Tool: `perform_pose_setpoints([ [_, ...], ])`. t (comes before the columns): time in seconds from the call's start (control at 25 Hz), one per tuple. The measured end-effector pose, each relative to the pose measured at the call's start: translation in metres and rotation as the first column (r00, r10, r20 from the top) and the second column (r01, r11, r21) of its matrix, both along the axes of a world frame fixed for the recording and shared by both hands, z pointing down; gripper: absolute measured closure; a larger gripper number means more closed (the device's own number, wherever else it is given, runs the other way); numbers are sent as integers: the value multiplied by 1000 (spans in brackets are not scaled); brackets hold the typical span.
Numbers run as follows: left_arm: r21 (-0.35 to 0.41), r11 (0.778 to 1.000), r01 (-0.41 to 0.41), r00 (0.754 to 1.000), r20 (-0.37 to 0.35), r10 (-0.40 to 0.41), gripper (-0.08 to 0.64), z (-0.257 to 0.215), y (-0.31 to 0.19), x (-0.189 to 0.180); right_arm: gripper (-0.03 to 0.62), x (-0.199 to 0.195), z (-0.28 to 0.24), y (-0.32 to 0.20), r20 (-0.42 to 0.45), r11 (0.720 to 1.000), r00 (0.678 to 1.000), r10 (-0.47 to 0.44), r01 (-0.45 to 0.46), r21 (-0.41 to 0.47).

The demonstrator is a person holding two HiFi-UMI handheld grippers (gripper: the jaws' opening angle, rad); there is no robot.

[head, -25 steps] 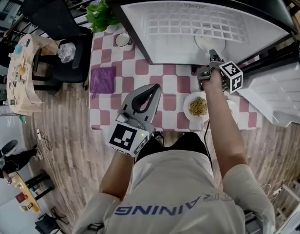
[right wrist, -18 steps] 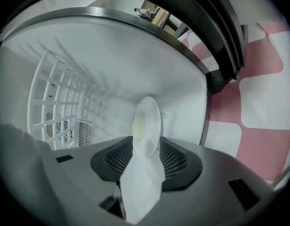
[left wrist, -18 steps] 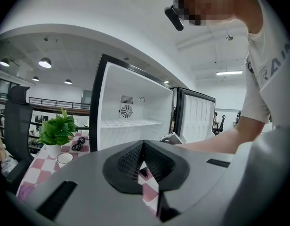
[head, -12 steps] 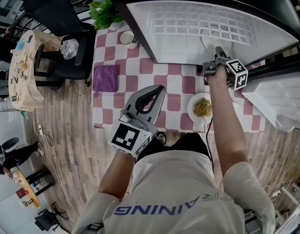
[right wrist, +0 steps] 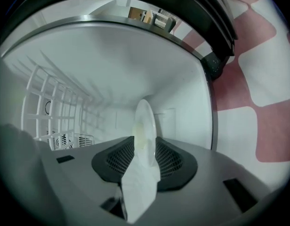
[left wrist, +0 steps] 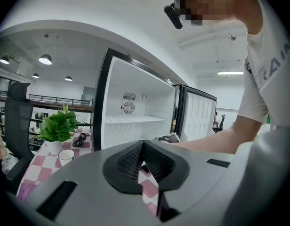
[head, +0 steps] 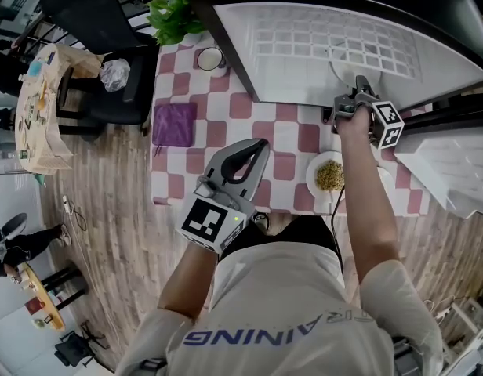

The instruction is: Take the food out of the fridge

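My right tongs (head: 361,86) reach into the open white fridge (head: 288,61). Their jaws are closing on the near rim of the white round plate (head: 345,59), pads against both its faces. The plate sits level inside the fridge, rim toward me. The right gripper view shows it edge-on, a thin sliver running away from the jaws, with a pale yellow food smear (right wrist: 137,132) that the head view misses. Only the head view shows a second white plate of yellow-green food (head: 329,176) on the red-and-white checked table (head: 226,116). My left tongs (head: 256,142) are pressed together, empty.
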State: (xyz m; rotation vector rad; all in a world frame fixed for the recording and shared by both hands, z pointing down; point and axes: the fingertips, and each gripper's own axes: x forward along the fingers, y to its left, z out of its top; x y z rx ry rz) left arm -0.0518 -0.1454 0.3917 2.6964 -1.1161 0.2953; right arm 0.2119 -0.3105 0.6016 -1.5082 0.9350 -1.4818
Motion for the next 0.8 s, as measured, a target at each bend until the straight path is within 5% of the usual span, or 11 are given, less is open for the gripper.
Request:
perform_pose_setpoints([
  [0.16, -1, 1000, -4, 1000, 2, 4, 554, 1, 0, 1, 543, 0, 8, 5, 20, 1000, 1000, 15, -15, -7],
  [0.8, -18, 1000, -10, 1000, -13, 10, 554, -4, 8, 2, 565, -3, 2, 5, 55, 996, 998, 42, -46, 82],
])
